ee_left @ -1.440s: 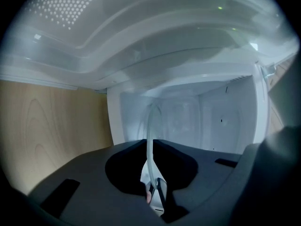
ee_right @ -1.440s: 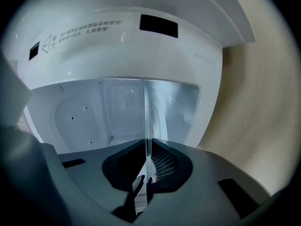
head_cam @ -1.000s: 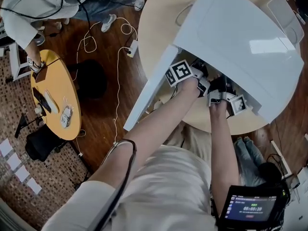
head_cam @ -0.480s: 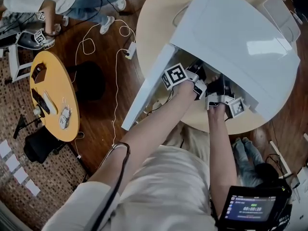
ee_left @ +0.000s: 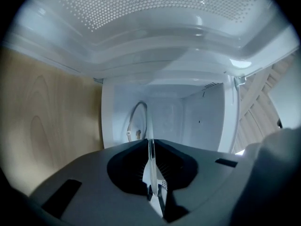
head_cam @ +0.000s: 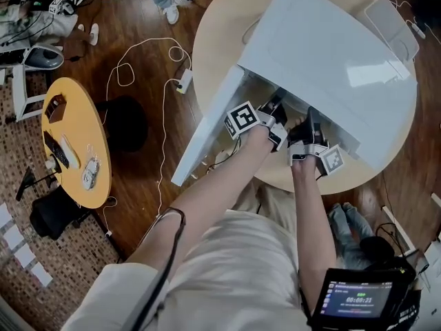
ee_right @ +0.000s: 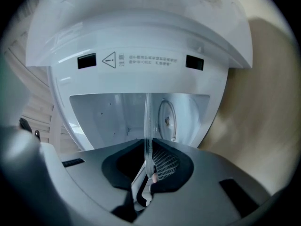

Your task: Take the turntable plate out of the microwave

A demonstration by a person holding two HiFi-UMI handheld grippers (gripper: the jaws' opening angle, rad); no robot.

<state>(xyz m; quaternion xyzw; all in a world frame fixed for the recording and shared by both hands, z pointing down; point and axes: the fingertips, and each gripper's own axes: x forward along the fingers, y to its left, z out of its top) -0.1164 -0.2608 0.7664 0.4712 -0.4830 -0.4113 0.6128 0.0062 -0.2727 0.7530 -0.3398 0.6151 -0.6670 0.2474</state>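
Jaws of my left gripper [head_cam: 274,109] and right gripper [head_cam: 311,126] pinched the plate [ee_left: 150,147] side by side at its near rim; it apparently reached forward into the microwave [head_cam: 331,54].

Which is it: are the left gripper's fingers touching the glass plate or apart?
Touching. The left gripper view shows the fingers of the left gripper shut on the edge-on glass plate, no gap.

A makeshift lab room: cables [head_cam: 163,136] strewn over wood floor [head_cam: 151,19].
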